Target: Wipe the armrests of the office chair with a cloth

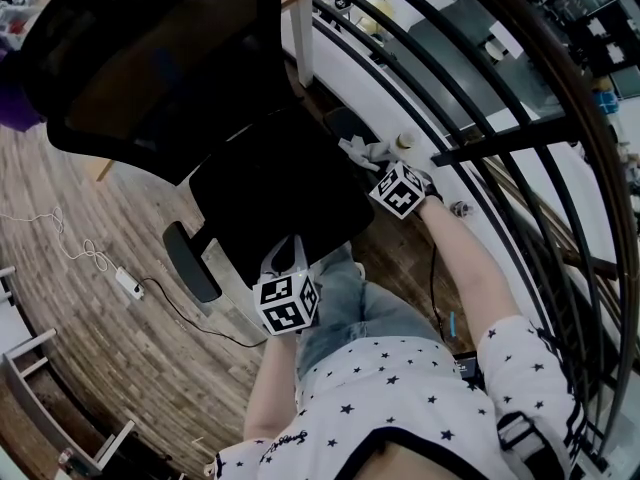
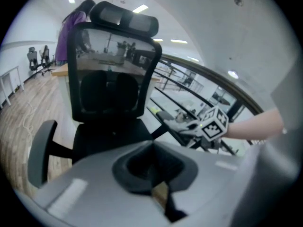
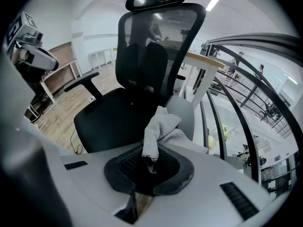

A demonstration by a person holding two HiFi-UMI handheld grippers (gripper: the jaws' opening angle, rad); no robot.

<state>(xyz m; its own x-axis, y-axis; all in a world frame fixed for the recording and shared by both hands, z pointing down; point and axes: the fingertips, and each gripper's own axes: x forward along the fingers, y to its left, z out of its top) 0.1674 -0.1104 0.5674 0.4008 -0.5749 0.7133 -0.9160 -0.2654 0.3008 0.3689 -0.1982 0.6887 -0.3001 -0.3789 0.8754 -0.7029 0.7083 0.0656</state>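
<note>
Fingers of the right gripper are clamped on a bunched white cloth, which stands up out of them and drapes forward onto the near end of the chair's right armrest, apparently touching it. That grey pad lies straight ahead of the jaws, its long axis running away from them toward the mesh backrest, so I judge the next wipe to be a push along that line. The left gripper has its jaws together with nothing between them; it sits by the seat's front edge, nearer the left armrest and well apart from the cloth. No brand or legible writing shows on the office chair; the gripper cubes bear only square markers.
</note>
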